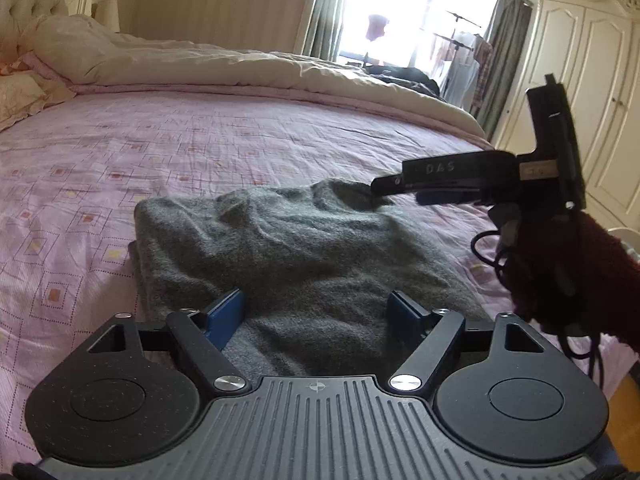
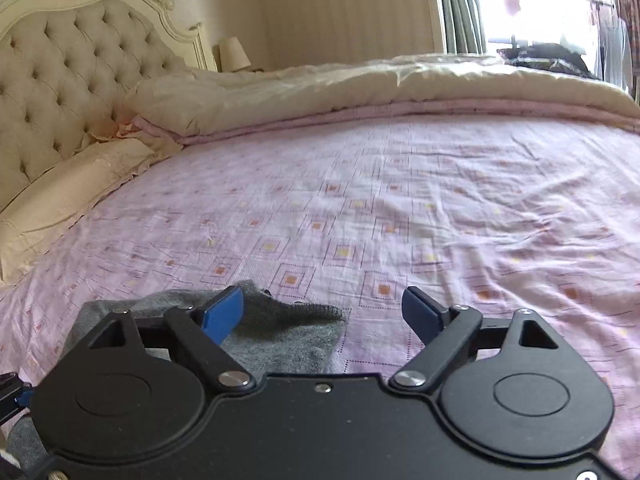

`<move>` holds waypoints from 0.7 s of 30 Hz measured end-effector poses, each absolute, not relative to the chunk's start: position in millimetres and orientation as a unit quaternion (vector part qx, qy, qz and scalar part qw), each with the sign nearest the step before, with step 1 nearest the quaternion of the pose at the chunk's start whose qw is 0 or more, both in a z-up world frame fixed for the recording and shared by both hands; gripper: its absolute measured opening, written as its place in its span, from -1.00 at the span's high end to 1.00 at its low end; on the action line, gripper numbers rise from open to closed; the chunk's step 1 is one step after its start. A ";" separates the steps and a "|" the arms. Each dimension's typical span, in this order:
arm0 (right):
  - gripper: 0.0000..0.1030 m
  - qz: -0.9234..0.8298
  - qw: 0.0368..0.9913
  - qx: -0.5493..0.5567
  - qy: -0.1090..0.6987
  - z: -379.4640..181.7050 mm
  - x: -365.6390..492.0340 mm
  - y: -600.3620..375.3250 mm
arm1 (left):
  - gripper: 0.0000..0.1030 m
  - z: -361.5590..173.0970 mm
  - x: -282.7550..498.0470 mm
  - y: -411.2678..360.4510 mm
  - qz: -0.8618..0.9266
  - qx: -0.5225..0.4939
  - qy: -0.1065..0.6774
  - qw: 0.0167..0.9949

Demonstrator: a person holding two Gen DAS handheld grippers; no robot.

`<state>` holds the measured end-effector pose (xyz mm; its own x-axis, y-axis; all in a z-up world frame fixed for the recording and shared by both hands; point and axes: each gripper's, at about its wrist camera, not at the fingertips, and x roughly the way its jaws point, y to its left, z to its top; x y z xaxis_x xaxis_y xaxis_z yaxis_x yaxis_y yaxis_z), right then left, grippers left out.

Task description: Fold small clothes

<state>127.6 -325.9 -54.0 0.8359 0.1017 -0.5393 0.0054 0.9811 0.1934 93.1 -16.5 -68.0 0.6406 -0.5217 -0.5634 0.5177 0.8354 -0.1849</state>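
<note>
A grey knitted garment (image 1: 288,248) lies folded in a rumpled heap on the pink patterned bed sheet (image 1: 160,152). My left gripper (image 1: 320,312) stands open over its near edge, blue pads (image 1: 224,314) apart, the knit lying loose below them. The right gripper (image 1: 384,190) comes in from the right, held by a hand in a dark red sleeve (image 1: 568,280), its tips at the garment's far right corner. In the right wrist view that gripper (image 2: 324,312) is wide open; the garment's corner (image 2: 288,332) lies under it beside the left pad, not pinched.
A cream duvet (image 2: 360,88) is bunched along the far side of the bed, with a pillow (image 2: 68,196) and a tufted headboard (image 2: 60,72) at the left. A white wardrobe (image 1: 592,80) and a bright window (image 1: 408,20) stand beyond the bed.
</note>
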 end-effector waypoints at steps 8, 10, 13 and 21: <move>-0.99 -0.005 0.962 0.108 0.250 -26.5 52.0 -316.4 | -0.99 -35.0 61.9 -13.5 -0.232 0.028 0.271 0.934; -0.99 -0.009 0.961 0.116 0.251 -24.9 35.6 -313.1 | -1.00 -22.9 53.7 -8.7 -0.198 0.042 0.258 0.945; -0.99 -0.018 0.958 0.120 0.258 -22.5 16.3 -305.9 | -1.00 -6.3 44.5 -2.4 -0.164 0.050 0.260 0.950; -0.99 -0.005 0.944 0.137 0.300 -21.7 -25.7 -285.4 | -0.99 3.9 26.3 7.8 -0.150 0.021 0.323 0.934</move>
